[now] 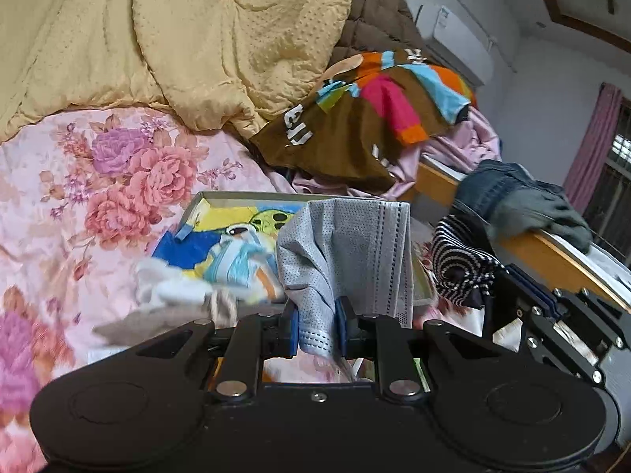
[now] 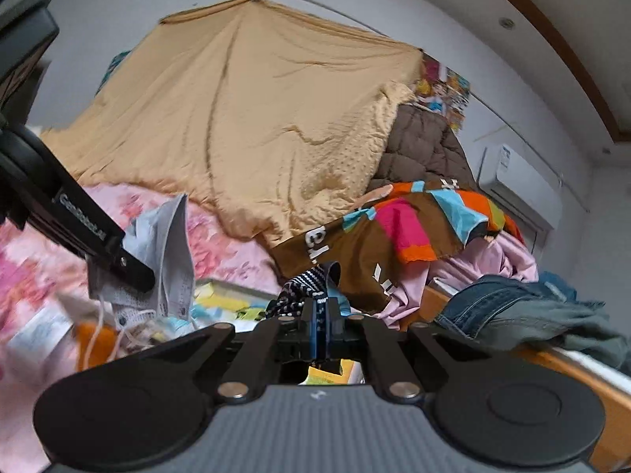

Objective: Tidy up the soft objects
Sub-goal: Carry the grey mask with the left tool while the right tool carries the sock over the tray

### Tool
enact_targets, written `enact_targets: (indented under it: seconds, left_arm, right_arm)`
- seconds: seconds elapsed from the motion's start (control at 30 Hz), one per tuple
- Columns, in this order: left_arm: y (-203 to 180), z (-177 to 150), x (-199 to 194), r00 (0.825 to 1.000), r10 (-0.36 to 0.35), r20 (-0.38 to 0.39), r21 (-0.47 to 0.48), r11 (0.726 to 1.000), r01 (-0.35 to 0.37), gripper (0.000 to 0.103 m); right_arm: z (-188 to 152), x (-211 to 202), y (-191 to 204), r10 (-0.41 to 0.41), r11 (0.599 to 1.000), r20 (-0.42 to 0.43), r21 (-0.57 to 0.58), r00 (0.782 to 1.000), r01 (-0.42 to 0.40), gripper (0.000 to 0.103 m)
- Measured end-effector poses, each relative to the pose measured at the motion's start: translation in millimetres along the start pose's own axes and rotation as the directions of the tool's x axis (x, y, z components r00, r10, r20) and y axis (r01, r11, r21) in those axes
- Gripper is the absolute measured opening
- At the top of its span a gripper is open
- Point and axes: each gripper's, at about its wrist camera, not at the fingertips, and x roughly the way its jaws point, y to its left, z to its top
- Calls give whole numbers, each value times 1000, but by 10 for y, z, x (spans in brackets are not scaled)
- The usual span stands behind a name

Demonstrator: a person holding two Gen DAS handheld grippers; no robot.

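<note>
I held the grey face mask (image 1: 347,248) pinched in the left gripper (image 1: 317,325) above the cartoon-printed box (image 1: 221,216) on the floral bedsheet (image 1: 98,181), the right gripper (image 2: 320,317) clamped on a striped sock (image 2: 301,287); mid-carry, both apparently still needing placement.

Face mask (image 1: 355,252): grey non-woven, pleated, dimpled, matt. Striped sock (image 1: 461,264): ribbed knit. Quilt (image 1: 197,39): tan cloth, dotted emboss, slight sheen. Bedsheet (image 1: 98,197): smooth floral print cloth. Jeans (image 2: 512,307): denim. Left gripper (image 1: 315,327): matt black plastic, shiny metal pins. Bed rail (image 1: 544,252): varnished wood.
</note>
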Motion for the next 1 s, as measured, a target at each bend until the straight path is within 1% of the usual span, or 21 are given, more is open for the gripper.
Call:
enact_targets:
  seconds: [0.1, 0.17, 0.2, 0.33, 0.47, 0.63, 0.87, 1.0]
  left_arm:
    - [-78, 185, 378, 999, 32, 1, 26, 999, -32, 20]
    - [-145, 283, 640, 999, 44, 9, 53, 998, -44, 20]
    - [-164, 315, 764, 999, 47, 10, 56, 997, -47, 20]
    - [-189, 424, 1232, 1000, 29, -6, 43, 999, -28, 20]
    - [-185, 487, 1636, 999, 18, -30, 5, 1000, -18, 20]
    - [-190, 421, 1849, 998, 3, -55, 31, 1000, -1, 20]
    - [-114, 302, 1966, 995, -5, -98, 2, 1000, 5, 22]
    - [-126, 292, 2051, 994, -2, -108, -5, 1000, 2, 23]
  right_arm:
    - [-133, 301, -128, 20, 999, -1, 39, 1000, -20, 4]
    - [-231, 475, -219, 58, 997, -26, 62, 998, -57, 4]
    - [-272, 535, -249, 60, 996, -33, 62, 998, -57, 4]
    - [-389, 752, -380, 63, 996, -59, 71, 996, -59, 4]
    - [-446, 935, -438, 58, 994, -79, 94, 995, -50, 4]
    - [-513, 1100, -394, 69, 995, -125, 84, 990, -59, 4]
    - [-492, 1191, -340, 86, 996, -212, 52, 974, -77, 5]
    - [-548, 1242, -337, 87, 996, -258, 59, 962, -74, 5]
